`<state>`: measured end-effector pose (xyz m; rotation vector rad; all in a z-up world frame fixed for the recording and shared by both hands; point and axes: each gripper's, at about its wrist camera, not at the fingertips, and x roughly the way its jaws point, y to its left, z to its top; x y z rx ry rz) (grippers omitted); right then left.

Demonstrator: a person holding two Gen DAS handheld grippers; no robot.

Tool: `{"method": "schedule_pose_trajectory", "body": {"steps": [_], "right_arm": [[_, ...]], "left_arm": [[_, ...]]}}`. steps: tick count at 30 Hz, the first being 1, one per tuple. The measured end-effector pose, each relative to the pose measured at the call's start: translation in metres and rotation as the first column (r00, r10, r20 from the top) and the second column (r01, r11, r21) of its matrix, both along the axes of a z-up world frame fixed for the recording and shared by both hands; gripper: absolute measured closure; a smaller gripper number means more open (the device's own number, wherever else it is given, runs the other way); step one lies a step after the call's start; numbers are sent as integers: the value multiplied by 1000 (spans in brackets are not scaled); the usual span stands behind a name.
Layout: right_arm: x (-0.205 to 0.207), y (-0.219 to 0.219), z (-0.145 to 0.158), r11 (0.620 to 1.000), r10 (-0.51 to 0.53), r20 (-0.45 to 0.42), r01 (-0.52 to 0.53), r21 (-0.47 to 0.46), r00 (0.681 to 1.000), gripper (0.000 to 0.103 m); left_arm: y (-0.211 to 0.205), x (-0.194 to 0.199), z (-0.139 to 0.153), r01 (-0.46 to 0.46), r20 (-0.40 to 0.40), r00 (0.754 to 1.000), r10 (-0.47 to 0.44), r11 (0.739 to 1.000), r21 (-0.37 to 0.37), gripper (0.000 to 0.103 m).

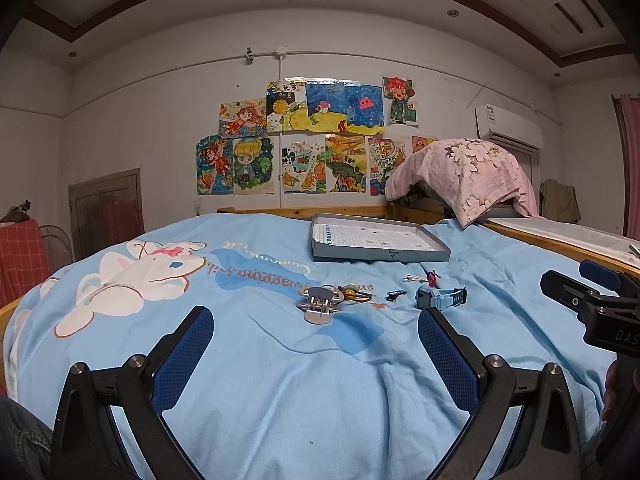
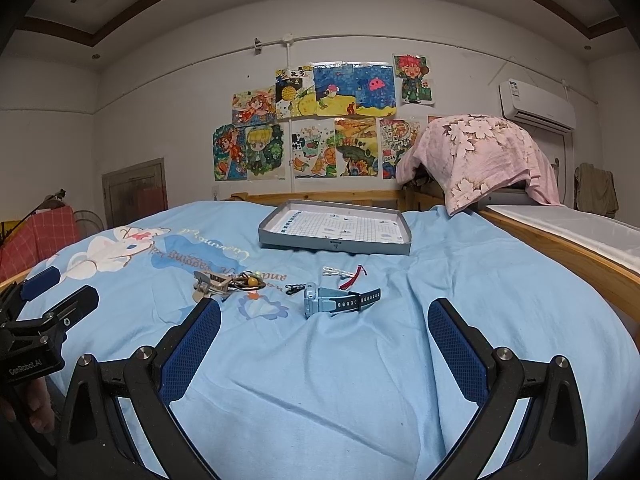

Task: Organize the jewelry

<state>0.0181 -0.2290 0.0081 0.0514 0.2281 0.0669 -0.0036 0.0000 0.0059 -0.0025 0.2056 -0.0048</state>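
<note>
A shallow grey box (image 2: 335, 245) lies on the far middle of the bed (image 2: 360, 360), open side up. Its floor is lined with a gridded white sheet, and nothing else can be made out in it. In the left wrist view the same box (image 1: 380, 255) sits far and a little to the right.

The jewelry lies loose on the blue bedcover, nearer than the box and apart from it. From left to right in the right wrist view: a grey hair claw clip (image 2: 210, 285), a tangle of hair ties with an orange bead (image 2: 249, 282) touching the clip, a small dark clip (image 2: 295, 289), a light blue watch (image 2: 338, 299) with a dark strap, and farther back a white clip (image 2: 332, 271) beside a red string piece (image 2: 354, 276).

The left gripper (image 1: 316, 334) hovers above the cover with its jaws spread wide and empty, the hair claw clip (image 1: 319, 303) just beyond them. The right gripper (image 2: 324, 326) also holds nothing, jaws wide apart, with the watch just past them.

Each view catches the other gripper at its edge: the left wrist view shows the right one on its right side with the watch (image 1: 440, 296) close by it, and the right wrist view shows the left one at its left edge, with fingers of the hand (image 2: 38, 408) holding it. The right wrist view shows the box lining more fully.
</note>
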Motion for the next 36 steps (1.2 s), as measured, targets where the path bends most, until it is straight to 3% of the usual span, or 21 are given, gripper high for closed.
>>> {"method": "schedule_pose_trajectory", "body": {"steps": [36], "right_arm": [[0,-1,-1,1000,-1,-1,1,4,1000,1]], "left_arm": [[-4,-2,1,1,5,1000,-1,1000,15,0]]}}
